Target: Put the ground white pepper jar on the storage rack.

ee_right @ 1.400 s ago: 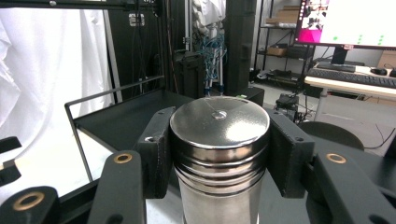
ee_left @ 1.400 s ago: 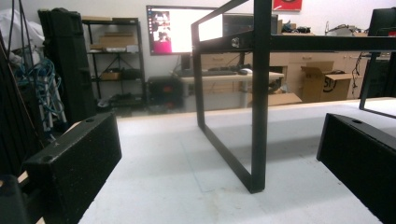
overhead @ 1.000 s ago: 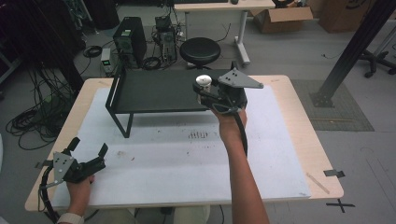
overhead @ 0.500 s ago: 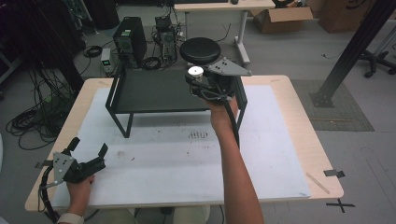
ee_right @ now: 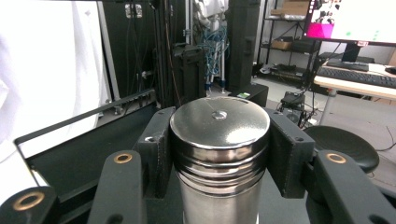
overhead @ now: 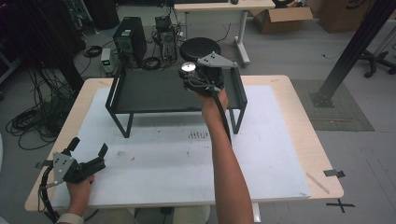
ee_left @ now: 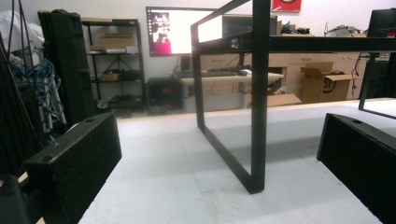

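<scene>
I have the right gripper (overhead: 194, 77) raised over the right part of the black shelf (overhead: 154, 91) that stands on the far half of the bench (overhead: 280, 140), my right forearm reaching up the middle of the high view. Its jaws are closed onto a shiny metal canister (ee_right: 219, 140): in the right gripper view the two black pads press against the canister's sides just below its flat round top, and the canister stands upright between them. In the high view that top shows as a bright disc (overhead: 187, 69) at the gripper's left end, above the shelf's dark deck; I cannot tell whether the canister's base touches the deck or hangs above it. The left gripper (overhead: 86, 156) rests low at the near left corner of the bench, on the white mat (overhead: 187, 158), held in my left hand (overhead: 79, 189). Its jaws stand wide apart and hold nothing; in the left gripper view they frame bare mat and one of the shelf's black legs (ee_left: 259, 102), which stands well ahead of them. The two grippers are well apart. Behind the bench, on the floor, sit a computer tower (overhead: 128, 39) and a round black stool (overhead: 201, 46).
</scene>
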Action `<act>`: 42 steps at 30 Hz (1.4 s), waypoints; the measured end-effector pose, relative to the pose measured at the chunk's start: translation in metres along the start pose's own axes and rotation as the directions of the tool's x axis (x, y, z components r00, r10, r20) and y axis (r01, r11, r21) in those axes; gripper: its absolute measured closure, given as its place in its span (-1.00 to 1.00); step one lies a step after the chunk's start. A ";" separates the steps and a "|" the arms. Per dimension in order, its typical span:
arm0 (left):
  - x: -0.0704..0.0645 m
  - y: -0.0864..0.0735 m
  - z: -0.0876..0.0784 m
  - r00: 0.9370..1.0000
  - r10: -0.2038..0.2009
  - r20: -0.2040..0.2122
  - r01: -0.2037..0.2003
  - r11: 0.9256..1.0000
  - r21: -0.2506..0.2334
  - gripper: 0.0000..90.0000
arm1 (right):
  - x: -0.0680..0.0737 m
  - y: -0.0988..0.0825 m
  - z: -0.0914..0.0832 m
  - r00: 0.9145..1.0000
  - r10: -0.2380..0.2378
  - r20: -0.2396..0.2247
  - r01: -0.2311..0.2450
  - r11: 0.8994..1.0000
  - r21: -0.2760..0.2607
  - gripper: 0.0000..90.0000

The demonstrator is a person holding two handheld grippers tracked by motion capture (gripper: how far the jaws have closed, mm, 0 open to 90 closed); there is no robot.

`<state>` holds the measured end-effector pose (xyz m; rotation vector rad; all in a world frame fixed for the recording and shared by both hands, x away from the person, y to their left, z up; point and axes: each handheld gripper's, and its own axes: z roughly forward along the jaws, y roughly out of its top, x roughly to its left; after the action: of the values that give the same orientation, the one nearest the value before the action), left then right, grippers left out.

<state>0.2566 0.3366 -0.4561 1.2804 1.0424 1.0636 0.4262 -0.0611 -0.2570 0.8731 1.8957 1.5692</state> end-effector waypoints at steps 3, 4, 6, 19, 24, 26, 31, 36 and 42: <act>0.000 0.000 0.000 1.000 0.001 0.000 -0.001 1.000 0.000 -0.99 | 0.000 -0.002 0.008 1.000 0.006 0.004 -0.006 1.000 0.011 0.08; 0.000 0.000 0.000 1.000 0.000 0.000 0.000 1.000 0.000 -0.99 | 0.000 -0.002 0.011 1.000 0.006 0.006 -0.006 1.000 0.016 0.08; 0.000 0.000 0.000 1.000 0.000 0.000 0.000 1.000 -0.001 -1.00 | -0.001 -0.004 0.016 1.000 0.009 0.011 -0.009 1.000 0.026 0.08; 0.000 0.000 0.000 1.000 0.001 0.002 -0.001 1.000 -0.001 -1.00 | -0.005 -0.018 0.040 0.998 0.045 0.031 -0.047 0.996 0.071 0.08; 0.000 0.000 0.000 1.000 0.000 0.003 0.000 1.000 0.000 -1.00 | -0.005 -0.021 0.047 0.998 0.053 0.029 -0.055 0.995 0.084 0.08; 0.000 0.000 0.000 1.000 0.000 0.003 0.000 1.000 0.000 -1.00 | -0.005 -0.022 0.049 0.998 0.056 0.029 -0.058 0.994 0.093 0.08; 0.000 0.000 0.000 1.000 0.000 0.003 0.000 1.000 -0.001 -1.00 | -0.006 -0.025 0.052 0.998 0.065 0.026 -0.068 0.992 0.106 0.08; 0.000 0.000 0.000 1.000 0.000 0.003 0.000 1.000 0.000 -1.00 | -0.005 -0.027 0.055 0.997 0.072 0.018 -0.074 0.990 0.119 0.08; 0.000 0.000 0.000 1.000 0.001 0.003 -0.001 1.000 -0.001 -0.99 | -0.005 -0.030 0.058 0.997 0.079 0.016 -0.080 0.986 0.143 0.08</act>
<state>0.2565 0.3367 -0.4561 1.2814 1.0393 1.0625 0.4683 -0.0312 -0.2979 1.0281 2.0087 1.4843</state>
